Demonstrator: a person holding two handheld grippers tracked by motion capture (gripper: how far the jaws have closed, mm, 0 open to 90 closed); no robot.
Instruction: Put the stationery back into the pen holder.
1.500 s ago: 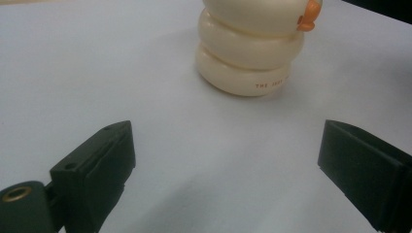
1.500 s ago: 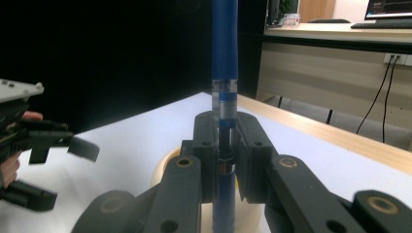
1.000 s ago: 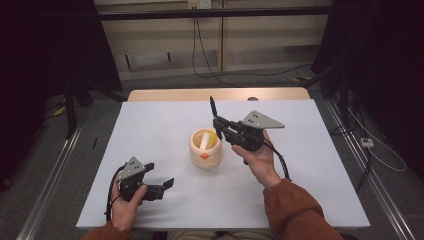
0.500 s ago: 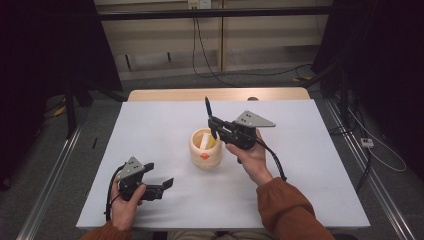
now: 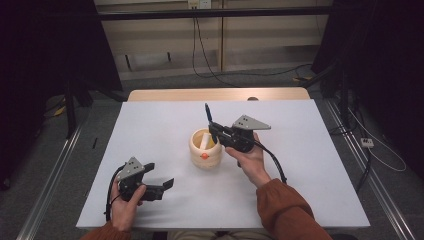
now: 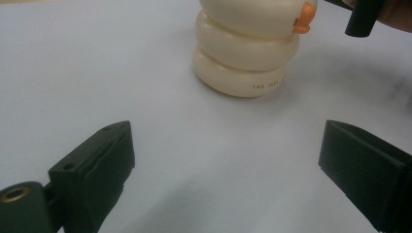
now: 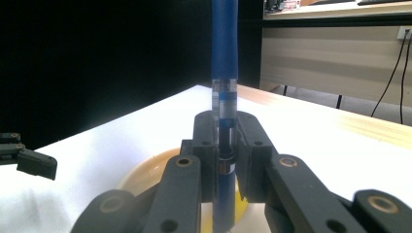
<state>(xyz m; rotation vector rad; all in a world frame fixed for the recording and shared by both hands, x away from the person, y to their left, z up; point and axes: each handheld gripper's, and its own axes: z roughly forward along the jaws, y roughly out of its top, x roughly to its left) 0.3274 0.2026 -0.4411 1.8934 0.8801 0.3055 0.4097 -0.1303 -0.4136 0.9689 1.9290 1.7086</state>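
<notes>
Holding a blue pen (image 7: 224, 73) upright in my right tool (image 5: 216, 131), I have its two black jaws pinched tight on the lower barrel, as the right gripper view shows plainly. In the high view the pen's top end points toward 12 o'clock from the tool, and its lower end hangs just over the open mouth of the cream holder (image 5: 205, 152), at the rim's 2 o'clock edge. I cannot tell whether the tip touches anything inside. The holder is a squat pot of stacked rounded rings with a small orange knob on the side facing me; something pale and something yellow stand inside it. It sits near the middle of the white table (image 5: 310, 165), and my right hand is just beside it at 3 o'clock.

My left tool (image 5: 159, 179) rests low over the table at about 8 o'clock from the holder, well apart from it. Its jaws stand wide with nothing between them, only bare table. In the left gripper view the holder (image 6: 245, 53) lies ahead at 12 o'clock, beyond the gap of the jaws, with tiny orange lettering on its bottom ring.
</notes>
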